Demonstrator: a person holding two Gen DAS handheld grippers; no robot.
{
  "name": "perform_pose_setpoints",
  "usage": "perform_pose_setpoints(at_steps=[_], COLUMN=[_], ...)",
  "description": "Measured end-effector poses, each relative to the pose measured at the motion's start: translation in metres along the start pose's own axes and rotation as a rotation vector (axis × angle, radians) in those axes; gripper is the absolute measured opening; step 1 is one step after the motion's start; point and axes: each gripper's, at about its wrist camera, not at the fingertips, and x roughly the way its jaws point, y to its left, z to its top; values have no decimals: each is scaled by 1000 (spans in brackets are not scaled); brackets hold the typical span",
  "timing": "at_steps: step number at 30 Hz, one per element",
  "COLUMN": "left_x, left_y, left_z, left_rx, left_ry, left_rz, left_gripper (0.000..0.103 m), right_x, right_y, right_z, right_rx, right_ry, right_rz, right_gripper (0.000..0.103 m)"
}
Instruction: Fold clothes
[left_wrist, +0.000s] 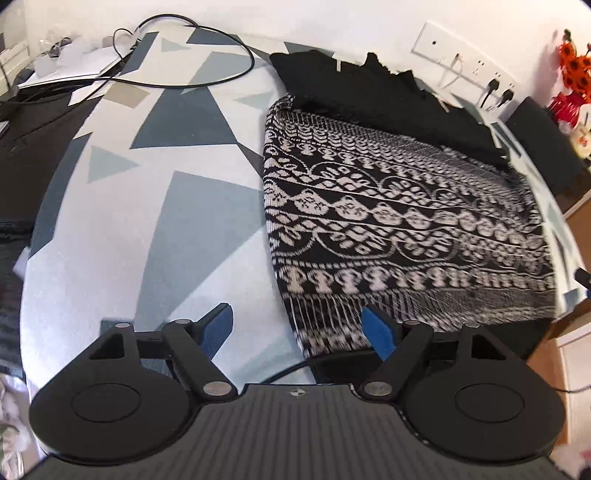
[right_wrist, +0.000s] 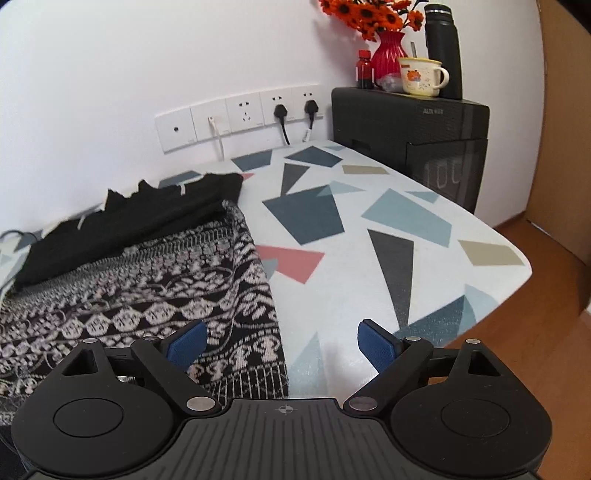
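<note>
A black-and-white patterned knit garment (left_wrist: 402, 221) lies flat in a folded rectangle on the table, with a black garment (left_wrist: 373, 92) spread over its far end. My left gripper (left_wrist: 299, 328) hangs open just above the knit's near left corner, with nothing between its blue pads (left_wrist: 218, 325). In the right wrist view the same patterned knit (right_wrist: 155, 295) and black garment (right_wrist: 147, 210) fill the left side. My right gripper (right_wrist: 280, 345) is open over the knit's near right corner, empty, its left pad (right_wrist: 186, 343) above the fabric.
The table (left_wrist: 122, 229) wears a white cloth with grey, blue and red shapes. Cables (left_wrist: 207, 70) and papers lie at its far left. A wall socket strip (right_wrist: 240, 114) has plugs in it. A black box (right_wrist: 410, 136) carries a red vase, mug and flask. A wooden floor (right_wrist: 535, 350) lies right.
</note>
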Motion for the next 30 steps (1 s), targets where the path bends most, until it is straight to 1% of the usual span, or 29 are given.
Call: perform_pose_setpoints(at_steps=[2,4,5,7,9,10,11,13,15,17,19,21,22,23,24,25,26,27,28,30], left_x=[-14,-27,-32,-41,-47,-47,-44,-34,-22,-5,11,24,31,36,40,44,48,52,56,62], left_y=[7,20,24,29,30,30,25,9,-11,-23,-29,-30,-31,-32,-34,-35,-37,-40,-44,-50], left_z=[-16,-39,-50,-65,-70,-66,-60,-45,-31,-18,-6,1,3,5,5,6,6,6,6,9], left_rx=[-43,-92,-104,-109,-124,-138,-126,-57,64,120,111,83,70,63,60,62,72,86,104,133], left_ry=[4,-1,8,-6,-52,-72,-88,-120,-154,-129,-86,-59,-47,-44,-48,-52,-54,-54,-55,-58], left_rz=[-18,-62,-52,31,96,108,121,157,206,224,205,182,173,167,165,164,166,171,183,207], left_gripper=[79,79,79,79,79,79,79,79,79,79,79,79,79,79,85,87,95,101,102,103], right_x=[0,1,1,1,3,5,7,18,25,30,34,36,37,39,40,43,45,45,45,45], right_y=[-11,-21,-27,-43,-54,-59,-62,-58,-45,-33,-19,-8,-5,-3,-1,0,1,4,6,11], right_z=[6,12,15,19,20,20,19,15,10,3,-2,-7,-8,-9,-11,-13,-15,-17,-19,-23], right_rx=[11,22,30,63,82,87,87,41,-13,-31,-76,-122,-135,-142,-143,-146,-154,-170,-185,-217], right_ry=[-13,-26,-32,-40,-49,-47,-40,11,44,64,80,81,87,96,107,121,135,133,132,129], right_rz=[-8,-15,-20,-35,-28,-16,-4,23,60,121,146,148,154,160,167,171,171,170,170,168], right_gripper=[88,88,88,87,87,87,87,85,82,81,80,79,77,72,64,60,54,53,53,57])
